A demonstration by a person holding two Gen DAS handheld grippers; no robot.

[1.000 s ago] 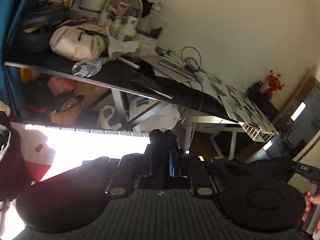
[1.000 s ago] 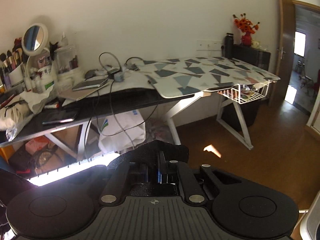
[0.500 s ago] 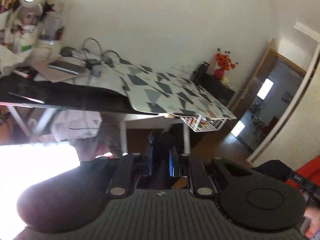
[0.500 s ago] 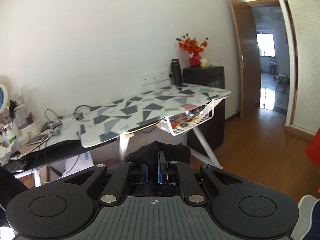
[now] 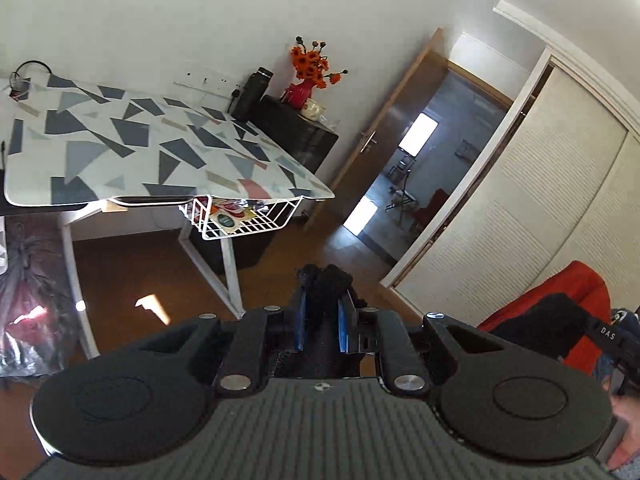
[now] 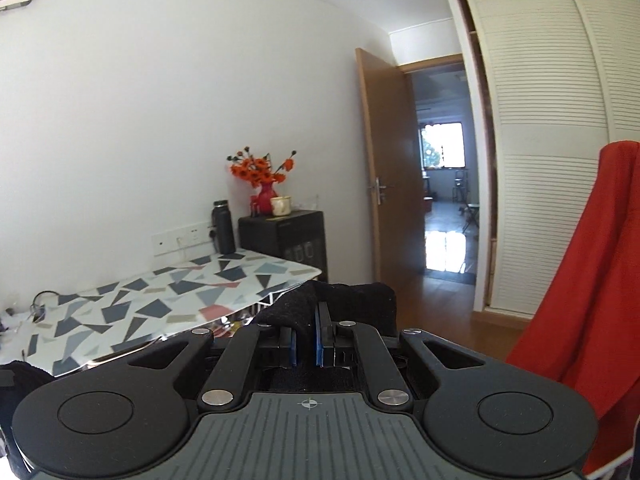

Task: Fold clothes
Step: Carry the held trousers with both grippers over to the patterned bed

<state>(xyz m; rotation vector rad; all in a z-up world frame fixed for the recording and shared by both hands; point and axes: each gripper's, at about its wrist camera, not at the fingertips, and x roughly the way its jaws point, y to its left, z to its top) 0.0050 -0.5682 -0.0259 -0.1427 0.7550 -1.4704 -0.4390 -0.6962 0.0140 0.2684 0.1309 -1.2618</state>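
Observation:
A black garment [image 5: 326,280] is bunched between the blue pads of my left gripper [image 5: 320,296], which is shut on it. My right gripper [image 6: 306,320] is shut on another part of the same black garment [image 6: 344,300], whose fabric drapes over the fingertips. Both grippers are held in the air above the wooden floor, away from any surface. A red cloth [image 6: 592,272] hangs at the right of the right wrist view and shows again as red cloth [image 5: 576,292] at the lower right of the left wrist view, behind the other gripper's dark body.
An ironing board with a triangle-print cover [image 5: 120,152] stands to the left, a white wire basket [image 5: 248,220] under its end. A black cabinet [image 6: 288,236] carries a red vase of orange flowers [image 6: 260,176]. An open doorway [image 6: 444,192] and louvred wardrobe doors [image 6: 552,120] lie ahead.
Both views have swung right, from the cluttered black desk across the ironing board to the door and wardrobe. Both grippers stayed shut on the black garment throughout.

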